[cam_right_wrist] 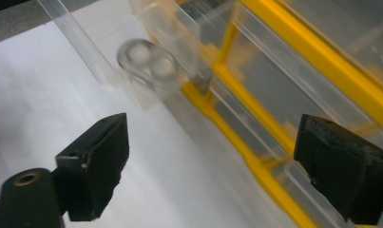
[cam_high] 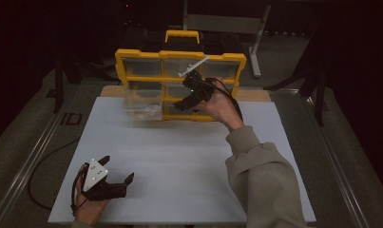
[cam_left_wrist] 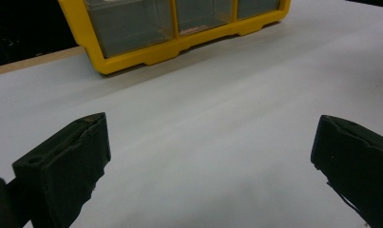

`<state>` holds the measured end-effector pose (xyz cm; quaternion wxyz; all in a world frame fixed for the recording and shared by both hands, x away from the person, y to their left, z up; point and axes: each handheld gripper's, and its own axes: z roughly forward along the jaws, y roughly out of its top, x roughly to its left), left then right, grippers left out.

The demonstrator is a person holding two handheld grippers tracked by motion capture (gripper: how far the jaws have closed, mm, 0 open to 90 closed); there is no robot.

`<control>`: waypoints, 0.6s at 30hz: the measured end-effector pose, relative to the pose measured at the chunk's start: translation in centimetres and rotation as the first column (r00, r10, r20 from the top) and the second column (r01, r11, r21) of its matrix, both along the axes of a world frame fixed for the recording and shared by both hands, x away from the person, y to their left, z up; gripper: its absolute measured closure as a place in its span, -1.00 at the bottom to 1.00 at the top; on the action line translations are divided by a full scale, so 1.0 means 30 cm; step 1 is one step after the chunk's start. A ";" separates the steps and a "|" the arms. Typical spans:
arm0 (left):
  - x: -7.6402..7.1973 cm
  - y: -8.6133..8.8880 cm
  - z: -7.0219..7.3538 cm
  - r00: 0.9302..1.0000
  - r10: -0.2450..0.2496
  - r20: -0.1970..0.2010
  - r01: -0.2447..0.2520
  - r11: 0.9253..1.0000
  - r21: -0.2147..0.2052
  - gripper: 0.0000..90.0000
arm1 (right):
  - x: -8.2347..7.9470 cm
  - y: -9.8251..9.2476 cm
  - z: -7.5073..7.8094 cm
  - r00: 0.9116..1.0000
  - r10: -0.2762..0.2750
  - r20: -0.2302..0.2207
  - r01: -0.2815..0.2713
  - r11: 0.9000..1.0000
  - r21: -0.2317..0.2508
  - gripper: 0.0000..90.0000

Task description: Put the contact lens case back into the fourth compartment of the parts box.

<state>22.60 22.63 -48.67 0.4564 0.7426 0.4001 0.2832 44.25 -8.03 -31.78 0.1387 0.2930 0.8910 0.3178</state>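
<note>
A yellow organizer cabinet (cam_high: 179, 56) with clear drawers stands at the far edge of the white tabletop (cam_high: 179, 156). One clear drawer (cam_high: 142, 102) at its lower left is pulled out toward me. My right gripper (cam_high: 180, 105) hovers just in front of the cabinet's lower middle drawers, to the right of the pulled-out drawer. In the right gripper view the right gripper (cam_right_wrist: 213, 156) is open with nothing between its jaws, and the blurred clear drawer (cam_right_wrist: 146, 64) and yellow frame (cam_right_wrist: 236, 137) lie ahead. My left gripper (cam_high: 118, 168) rests open near the front left corner. The left gripper (cam_left_wrist: 210, 152) faces the cabinet (cam_left_wrist: 146, 54) from afar.
A yellow carry handle (cam_high: 182, 34) tops the cabinet. A grey metal stand (cam_high: 255, 47) rises behind the table. The surroundings are dark, and rails (cam_high: 23, 171) run along the table's left side. A sleeve (cam_high: 265, 180) crosses the front right of the tabletop.
</note>
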 end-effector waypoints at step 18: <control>0.010 0.020 0.011 1.000 0.025 -0.001 -0.025 0.999 -0.045 -1.00 | -0.259 -0.338 -0.162 0.988 -0.143 0.052 0.138 0.987 0.084 -0.78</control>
